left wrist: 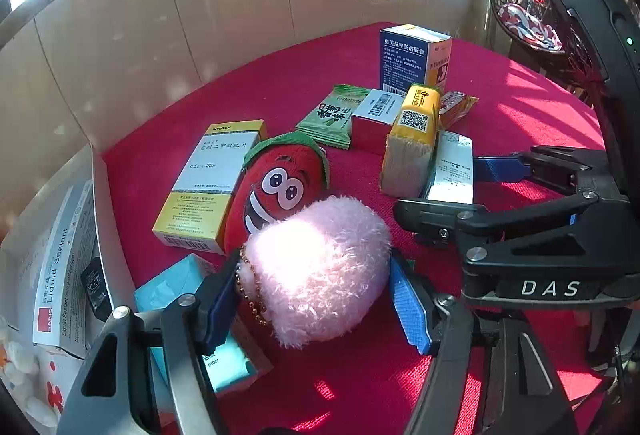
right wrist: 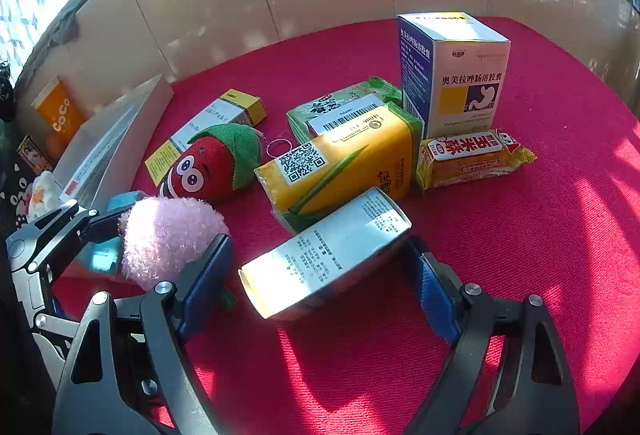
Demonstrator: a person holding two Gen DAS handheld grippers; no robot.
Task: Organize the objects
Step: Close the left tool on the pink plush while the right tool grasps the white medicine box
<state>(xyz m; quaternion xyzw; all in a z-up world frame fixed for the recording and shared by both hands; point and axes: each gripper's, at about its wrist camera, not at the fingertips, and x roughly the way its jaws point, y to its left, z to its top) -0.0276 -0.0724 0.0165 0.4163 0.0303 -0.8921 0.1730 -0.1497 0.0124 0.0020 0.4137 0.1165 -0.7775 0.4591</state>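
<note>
Table cover (right wrist: 520,275): I see red cloth, sunlit in patches, carrying everything below
Side carton (left wrist: 72,255): at the left edge of my left view, white, printed "Liquid Sealant", open top
Blue-and-white medicine box (right wrist: 452,75): upright at the far side of the cloth, the tallest item
Yellow drink carton (right wrist: 340,167): lying on its side, QR label up, just in front of that box
Silver-white box (right wrist: 324,255): lying tilted between my right gripper's fingers, one end against the yellow carton
Right gripper (right wrist: 320,291): fingers spread on either side of the silver-white box; from my right view I cannot tell whether the blue pads touch it
Pink plush (left wrist: 320,271): fluffy, bead chain on its left, lying against the strawberry toy
Left gripper (left wrist: 316,307): blue pads close on both flanks of the pink plush; the left one appears to touch the fur, firm pinch I cannot confirm
Strawberry toy (left wrist: 276,187): red, grinning face, green cap, beside the white-and-yellow box (left wrist: 208,183)
Teal box (left wrist: 208,315): under my left finger
Green sachet (left wrist: 332,115): flat, mid-cloth
Orange snack packet (right wrist: 472,159): right of the yellow carton
</note>
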